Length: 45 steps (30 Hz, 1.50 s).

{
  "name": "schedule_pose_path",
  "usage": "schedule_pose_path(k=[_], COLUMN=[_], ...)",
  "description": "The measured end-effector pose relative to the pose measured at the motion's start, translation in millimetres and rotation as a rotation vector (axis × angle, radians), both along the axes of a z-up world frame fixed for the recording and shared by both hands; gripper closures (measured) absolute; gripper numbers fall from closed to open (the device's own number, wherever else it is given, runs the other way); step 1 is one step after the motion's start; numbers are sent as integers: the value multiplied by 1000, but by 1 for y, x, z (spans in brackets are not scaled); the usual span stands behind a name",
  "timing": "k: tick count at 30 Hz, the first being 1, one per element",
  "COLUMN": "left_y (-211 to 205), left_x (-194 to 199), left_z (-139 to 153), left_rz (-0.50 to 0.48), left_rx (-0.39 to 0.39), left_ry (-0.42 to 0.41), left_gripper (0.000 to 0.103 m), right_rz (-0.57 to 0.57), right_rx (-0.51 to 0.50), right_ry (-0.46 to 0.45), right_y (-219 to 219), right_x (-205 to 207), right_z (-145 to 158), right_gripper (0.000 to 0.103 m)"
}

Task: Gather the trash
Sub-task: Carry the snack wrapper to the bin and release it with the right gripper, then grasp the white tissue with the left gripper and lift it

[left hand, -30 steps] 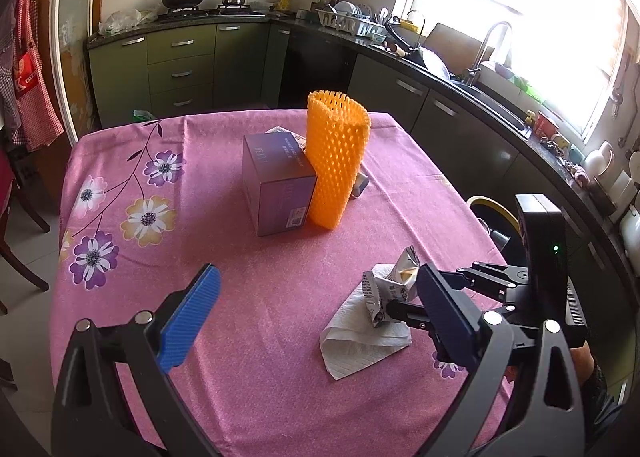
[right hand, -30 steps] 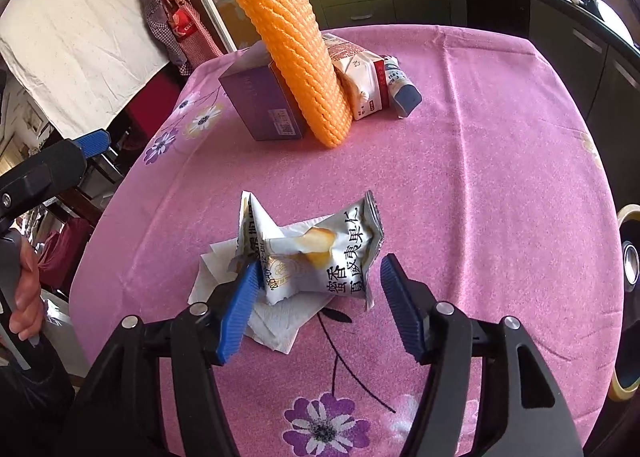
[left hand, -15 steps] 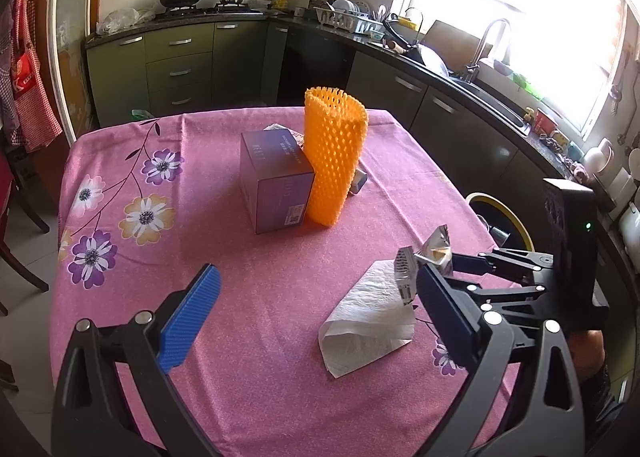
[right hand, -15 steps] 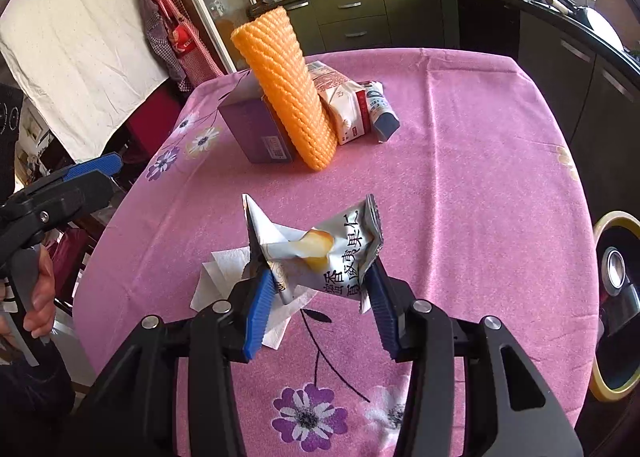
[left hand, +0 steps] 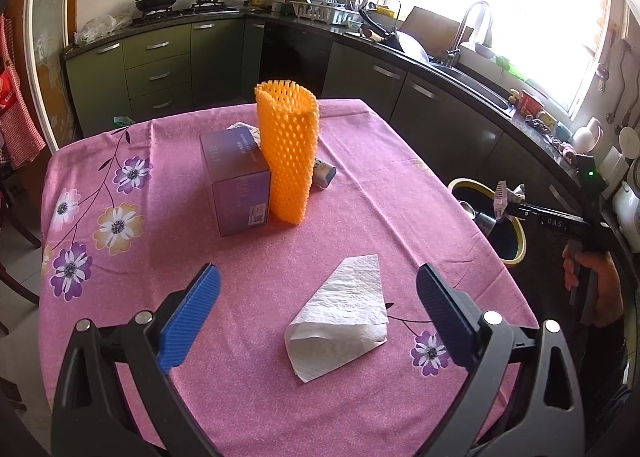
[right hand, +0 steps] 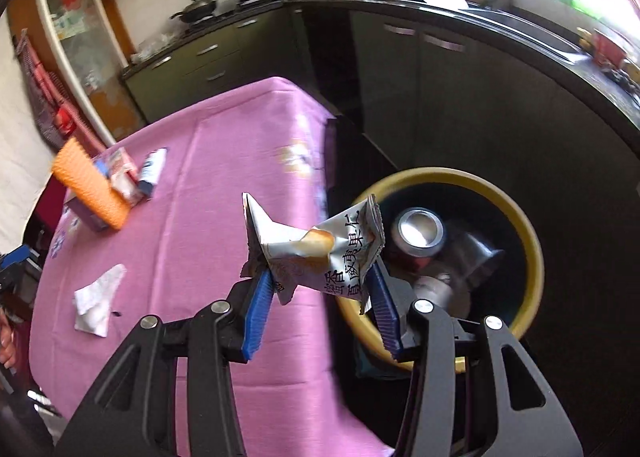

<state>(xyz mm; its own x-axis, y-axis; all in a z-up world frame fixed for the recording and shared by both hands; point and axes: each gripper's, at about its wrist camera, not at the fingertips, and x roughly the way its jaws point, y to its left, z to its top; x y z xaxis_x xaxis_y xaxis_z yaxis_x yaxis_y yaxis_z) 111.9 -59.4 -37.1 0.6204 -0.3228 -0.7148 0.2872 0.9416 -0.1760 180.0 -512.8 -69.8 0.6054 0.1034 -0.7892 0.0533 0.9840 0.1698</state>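
My right gripper is shut on a crumpled silver snack wrapper and holds it in the air at the table's right edge, beside the yellow-rimmed trash bin. The bin holds cans. In the left wrist view the wrapper hangs over the bin. My left gripper is open and empty above a white paper napkin on the pink tablecloth.
An orange foam net sleeve stands against a purple box mid-table, with small packets behind them. Kitchen counters and a sink run along the right. A chair stands at the left.
My right gripper closed on the wrapper, lifted it off the napkin and carried it right, off the table toward the bin. The left gripper stayed open and hardly moved.
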Motion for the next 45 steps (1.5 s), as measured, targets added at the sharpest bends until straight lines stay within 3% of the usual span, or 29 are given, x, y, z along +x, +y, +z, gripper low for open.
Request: schedule_pose_path(k=[7, 13, 22, 27, 34, 41, 45], left_y=[-17, -26, -38, -43, -49, -51, -60], left_x=[1, 0, 1, 13, 26, 26, 24], left_z=[-3, -10, -25, -48, -80, -87, -90], left_rz=[-29, -49, -96, -120, -127, -127, -141], left_rx=[19, 26, 62, 81, 142, 161, 174], left_ry=[13, 34, 54, 114, 173, 166, 166], left_gripper=[9, 9, 7, 7, 7, 7, 18], right_rz=[-116, -170, -101, -28, 39, 58, 57], right_rx=[-16, 9, 18, 26, 21, 21, 28], right_ry=[124, 115, 27, -14, -39, -29, -24], right_y=[-63, -80, -41, -8, 23, 32, 32], right_x=[30, 28, -10, -26, -31, -28, -24], right_z=[-49, -57, -35, -26, -18, -19, -22], right_gripper=[51, 40, 38, 37, 35, 35, 35])
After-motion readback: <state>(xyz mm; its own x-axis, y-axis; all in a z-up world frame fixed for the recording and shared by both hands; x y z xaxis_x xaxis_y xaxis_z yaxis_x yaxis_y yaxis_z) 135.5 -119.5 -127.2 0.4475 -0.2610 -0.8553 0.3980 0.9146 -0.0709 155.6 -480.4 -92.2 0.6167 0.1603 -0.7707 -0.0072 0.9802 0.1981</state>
